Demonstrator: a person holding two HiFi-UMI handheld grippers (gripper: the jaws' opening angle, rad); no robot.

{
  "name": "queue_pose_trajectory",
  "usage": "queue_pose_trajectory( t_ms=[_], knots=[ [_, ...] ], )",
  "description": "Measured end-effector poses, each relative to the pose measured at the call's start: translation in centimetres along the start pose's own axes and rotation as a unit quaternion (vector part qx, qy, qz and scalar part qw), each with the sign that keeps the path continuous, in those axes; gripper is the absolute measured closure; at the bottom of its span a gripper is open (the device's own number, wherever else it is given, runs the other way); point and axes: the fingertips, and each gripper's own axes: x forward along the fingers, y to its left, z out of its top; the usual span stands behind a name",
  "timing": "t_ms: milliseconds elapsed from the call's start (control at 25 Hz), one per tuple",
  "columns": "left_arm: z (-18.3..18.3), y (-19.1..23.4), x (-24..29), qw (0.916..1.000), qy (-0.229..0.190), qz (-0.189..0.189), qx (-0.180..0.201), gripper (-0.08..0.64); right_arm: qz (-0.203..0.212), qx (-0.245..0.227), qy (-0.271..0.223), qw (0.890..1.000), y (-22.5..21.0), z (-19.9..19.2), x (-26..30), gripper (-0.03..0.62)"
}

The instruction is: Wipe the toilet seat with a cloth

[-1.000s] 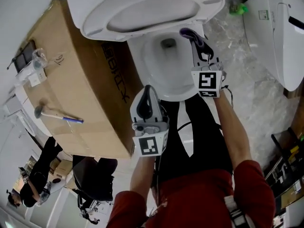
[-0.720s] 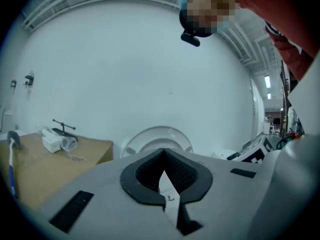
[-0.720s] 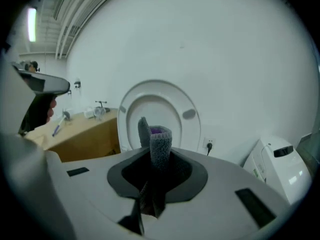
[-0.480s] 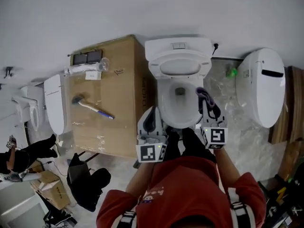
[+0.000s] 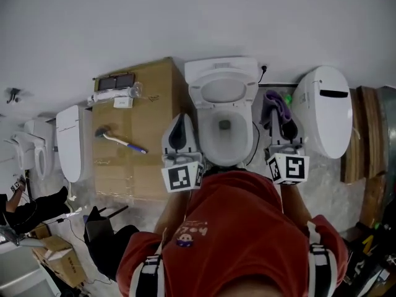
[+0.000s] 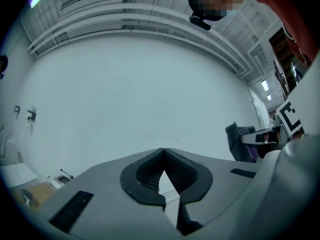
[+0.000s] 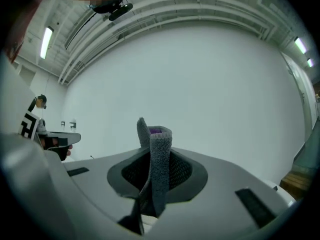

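Head view looks down on a person in a red top who stands at the near side of a white toilet [image 5: 224, 142]. Its lid [image 5: 221, 90] is raised against the tank; I cannot tell if the seat is up with it. The left gripper [image 5: 180, 121] is held left of the bowl and the right gripper [image 5: 279, 113] right of it, both apart from the toilet. In the left gripper view the jaws are clenched, tip against tip, with nothing between them. In the right gripper view the jaws are grasping a folded grey cloth [image 7: 157, 159] with a purple side, which stands up out of them. Left of the toilet is a cardboard box [image 5: 148, 159] with a blue-handled tool [image 5: 117, 140] on top. At the right stands a second toilet [image 5: 322, 119], closed.
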Motion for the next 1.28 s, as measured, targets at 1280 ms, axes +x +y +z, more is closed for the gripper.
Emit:
queue_pose_trajectory(
  t_ms=[1280],
  knots=[
    [-24.1, -7.9, 21.3, 0.7787, 0.288, -0.214, 0.515, 0.427, -0.103, -0.003, 0.016, 0.995, -4.3, -1.2, -4.5, 0.535]
  ],
)
